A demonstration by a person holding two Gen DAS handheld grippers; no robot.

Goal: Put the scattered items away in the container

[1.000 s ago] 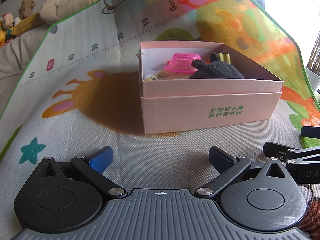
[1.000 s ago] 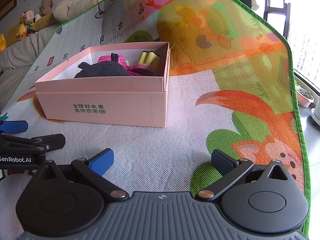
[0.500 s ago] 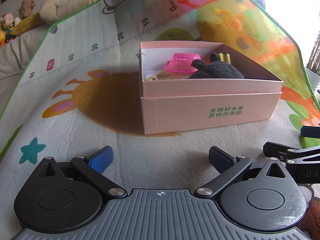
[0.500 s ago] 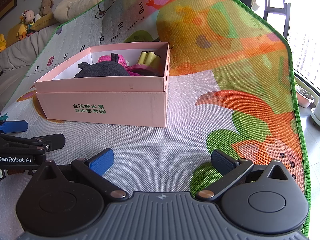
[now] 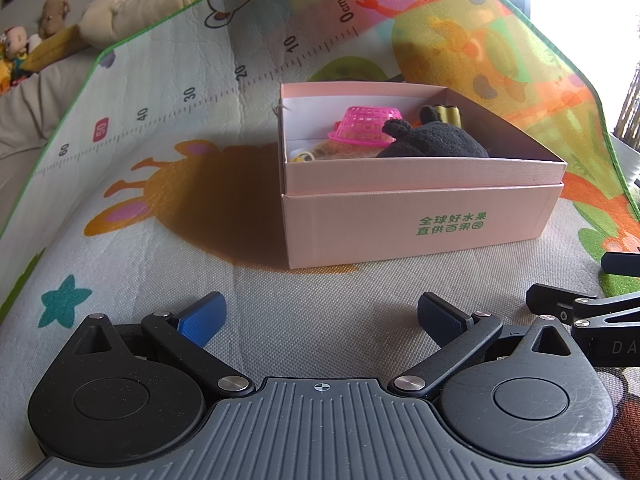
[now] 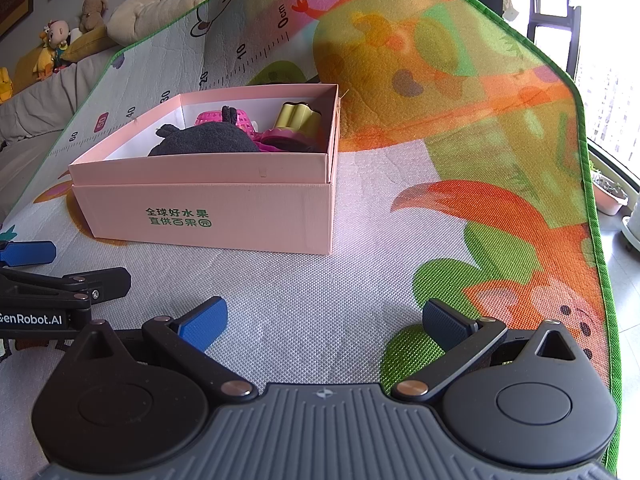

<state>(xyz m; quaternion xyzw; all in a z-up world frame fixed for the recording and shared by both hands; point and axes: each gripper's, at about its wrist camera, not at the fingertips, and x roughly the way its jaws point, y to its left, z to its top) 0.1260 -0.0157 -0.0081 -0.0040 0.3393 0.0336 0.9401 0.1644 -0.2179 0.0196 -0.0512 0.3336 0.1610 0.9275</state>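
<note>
Both hand-held grippers released, empty: left hand-held gripper, right hand-held gripper, low over play mat. Pink box ahead of both, holding black plush, pink basket, gold cylinder.

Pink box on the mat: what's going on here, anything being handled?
Nothing is being handled. Both the left gripper and the right gripper sit open and empty over the play mat, short of the pink box. The box already holds a black plush toy, a pink basket and a gold item. No loose items show on the mat.
</note>
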